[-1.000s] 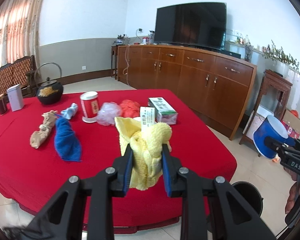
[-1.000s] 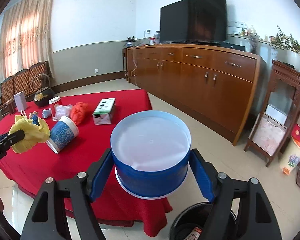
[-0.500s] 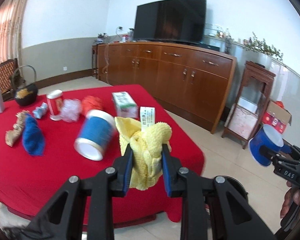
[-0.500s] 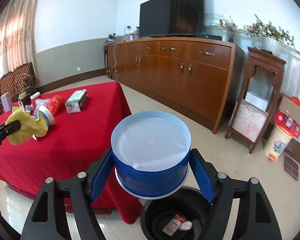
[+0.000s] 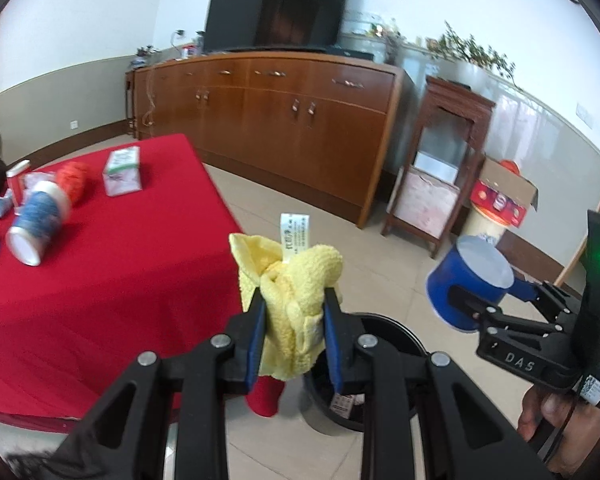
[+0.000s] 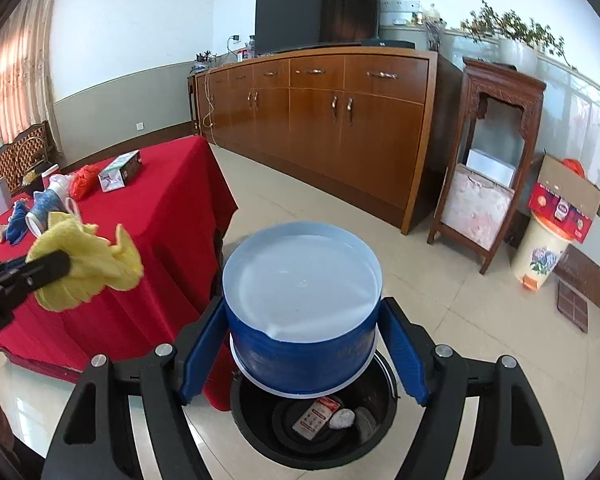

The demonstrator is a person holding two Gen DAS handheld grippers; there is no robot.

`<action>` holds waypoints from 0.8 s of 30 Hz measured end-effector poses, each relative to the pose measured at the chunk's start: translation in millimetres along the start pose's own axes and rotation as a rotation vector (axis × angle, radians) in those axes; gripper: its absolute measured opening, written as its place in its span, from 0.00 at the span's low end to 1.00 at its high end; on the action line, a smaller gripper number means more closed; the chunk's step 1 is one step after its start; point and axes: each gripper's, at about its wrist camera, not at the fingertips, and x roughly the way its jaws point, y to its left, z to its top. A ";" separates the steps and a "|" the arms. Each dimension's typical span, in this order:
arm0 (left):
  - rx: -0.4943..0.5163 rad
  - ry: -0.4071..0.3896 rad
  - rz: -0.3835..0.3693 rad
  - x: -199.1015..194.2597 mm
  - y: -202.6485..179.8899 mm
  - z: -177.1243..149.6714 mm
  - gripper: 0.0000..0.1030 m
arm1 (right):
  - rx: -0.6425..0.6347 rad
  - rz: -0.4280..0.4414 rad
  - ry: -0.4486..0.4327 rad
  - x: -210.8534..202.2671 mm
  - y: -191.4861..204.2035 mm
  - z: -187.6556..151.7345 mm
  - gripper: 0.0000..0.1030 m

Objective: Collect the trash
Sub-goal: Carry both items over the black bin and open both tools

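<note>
My right claw grips a blue cup directly above the black bin, bottom facing forward, its axis roughly level along the fingers. My left claw clamps a yellow cloth just beside the bin. Scraps already lie inside it; another cup and wrappers remain on the table, left of the bin.

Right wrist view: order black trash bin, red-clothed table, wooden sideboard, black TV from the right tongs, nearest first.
1. Black round trash bin, on the floor directly below the right tongs.
2. Red-clothed table, to the left.
3. Long wooden sideboard, ahead along the wall.
4. Black flat TV, on top of the sideboard.
</note>
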 end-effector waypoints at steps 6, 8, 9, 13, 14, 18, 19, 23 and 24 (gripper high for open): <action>0.009 0.071 -0.008 27.8 -30.8 -16.0 0.27 | 0.032 0.019 0.057 19.3 -30.1 -18.2 0.75; 0.004 0.090 -0.012 35.1 -39.1 -21.6 0.27 | 0.031 0.033 0.078 27.4 -38.5 -22.8 0.75; 0.005 0.108 -0.017 42.1 -45.4 -25.7 0.27 | 0.028 0.040 0.093 33.4 -43.6 -26.4 0.75; 0.004 0.157 -0.026 60.5 -58.9 -37.5 0.27 | 0.016 0.062 0.138 50.9 -55.8 -36.0 0.75; 0.002 0.172 -0.027 66.9 -62.0 -41.4 0.27 | 0.008 0.067 0.152 56.9 -58.6 -39.3 0.75; -0.011 0.224 -0.023 86.8 -67.5 -53.4 0.27 | -0.039 0.089 0.205 80.1 -64.1 -49.7 0.75; -0.016 0.236 -0.018 91.1 -67.9 -56.6 0.27 | -0.050 0.095 0.221 86.4 -65.0 -52.9 0.75; -0.039 0.284 -0.016 106.2 -66.8 -68.7 0.27 | -0.122 0.134 0.289 110.7 -66.1 -67.9 0.75; -0.038 0.302 -0.015 110.6 -67.6 -72.7 0.27 | -0.134 0.145 0.303 114.9 -66.1 -70.5 0.75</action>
